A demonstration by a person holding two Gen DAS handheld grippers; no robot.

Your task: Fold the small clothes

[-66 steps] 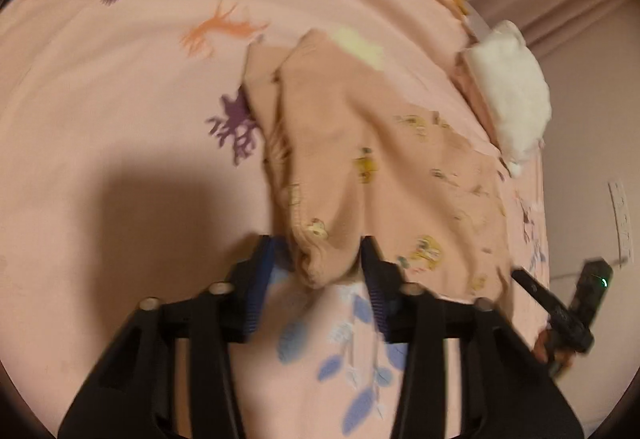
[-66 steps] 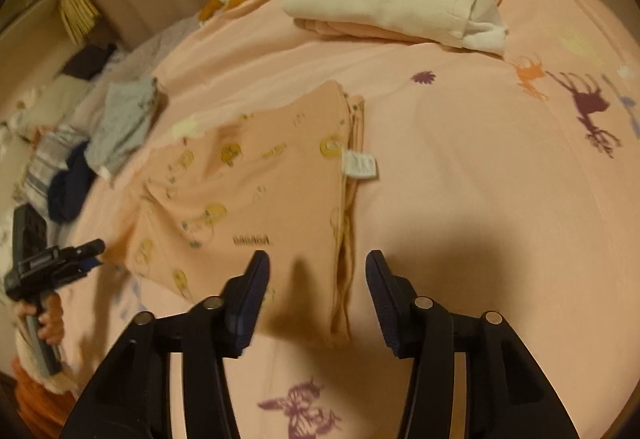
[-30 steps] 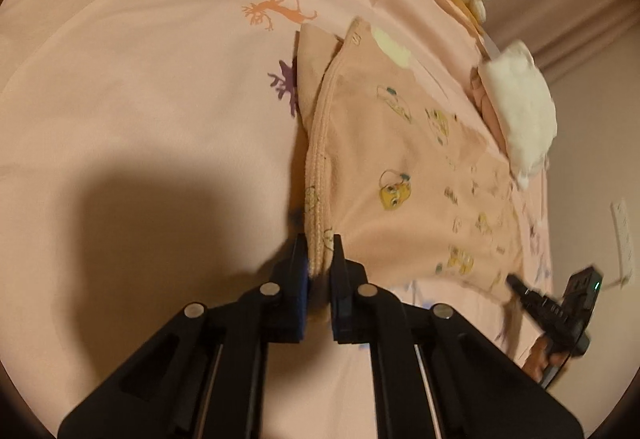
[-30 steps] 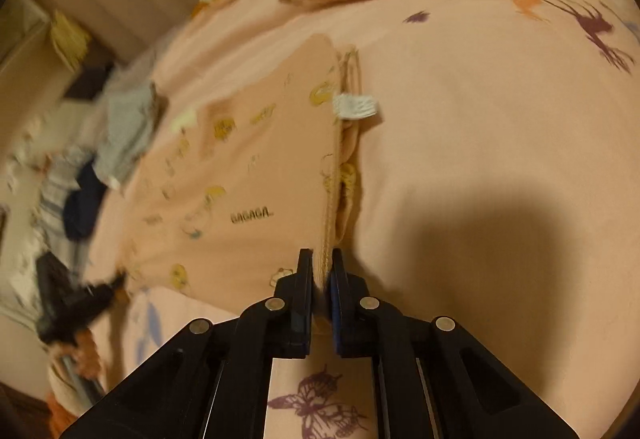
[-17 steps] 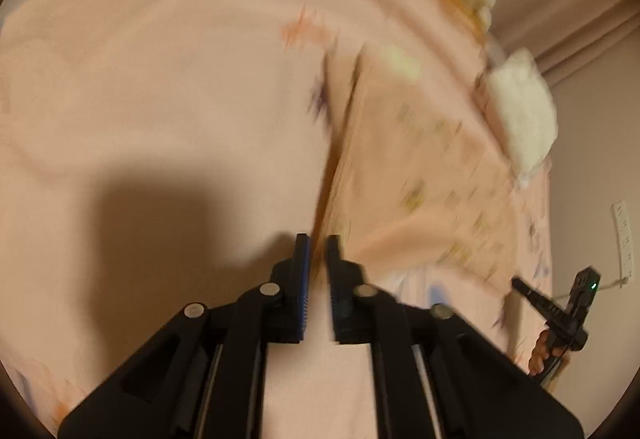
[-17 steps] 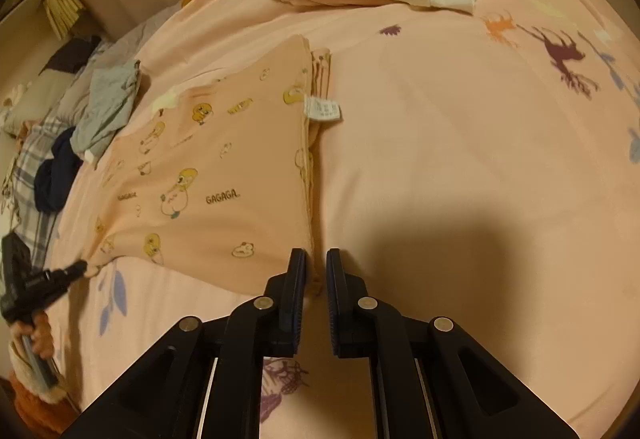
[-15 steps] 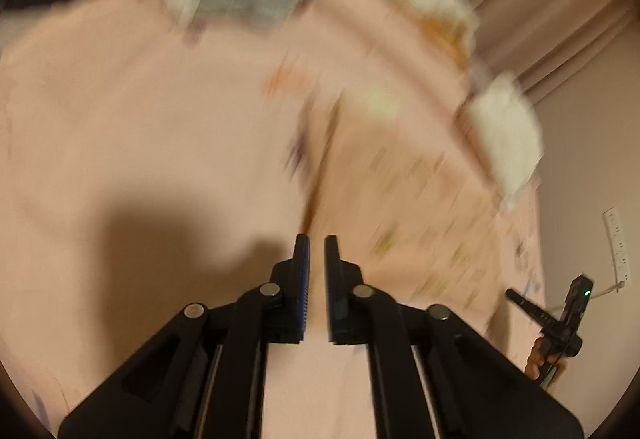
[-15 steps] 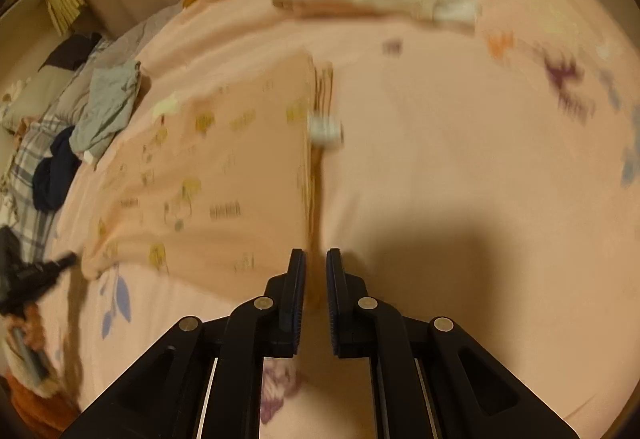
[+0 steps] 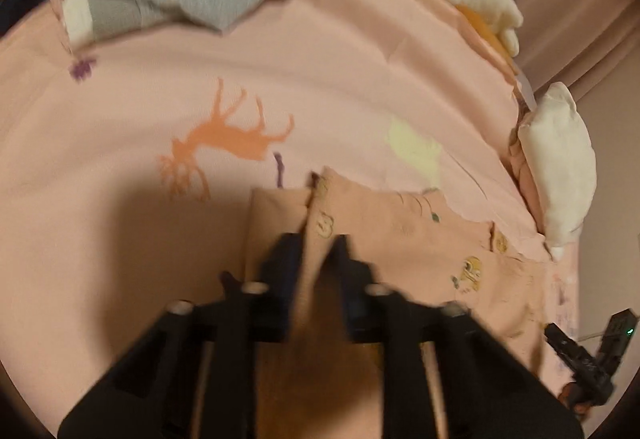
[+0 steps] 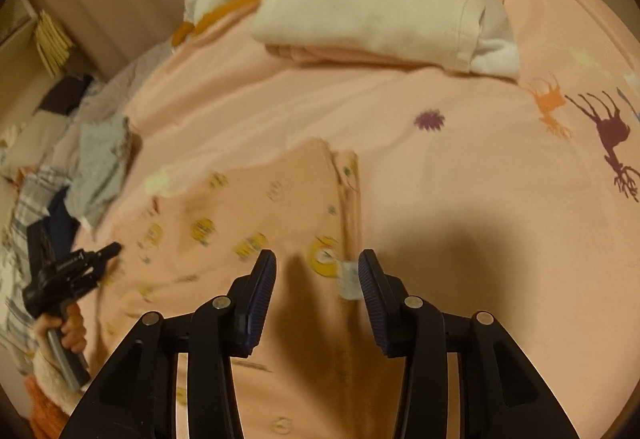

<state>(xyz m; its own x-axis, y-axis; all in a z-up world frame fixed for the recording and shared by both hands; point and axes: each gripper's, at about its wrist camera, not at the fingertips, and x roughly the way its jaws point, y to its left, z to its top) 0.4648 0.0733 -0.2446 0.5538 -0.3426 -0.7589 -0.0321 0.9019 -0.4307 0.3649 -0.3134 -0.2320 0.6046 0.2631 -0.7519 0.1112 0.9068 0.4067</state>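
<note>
The left gripper (image 9: 316, 243) is clamped on a raised fold of the peach printed garment (image 9: 420, 239), which spreads ahead and to its right over the pink bedspread (image 9: 240, 79). The right gripper (image 10: 317, 267) has just been opening; its jaws stand apart above the garment's folded edge, pressing nothing.
</note>
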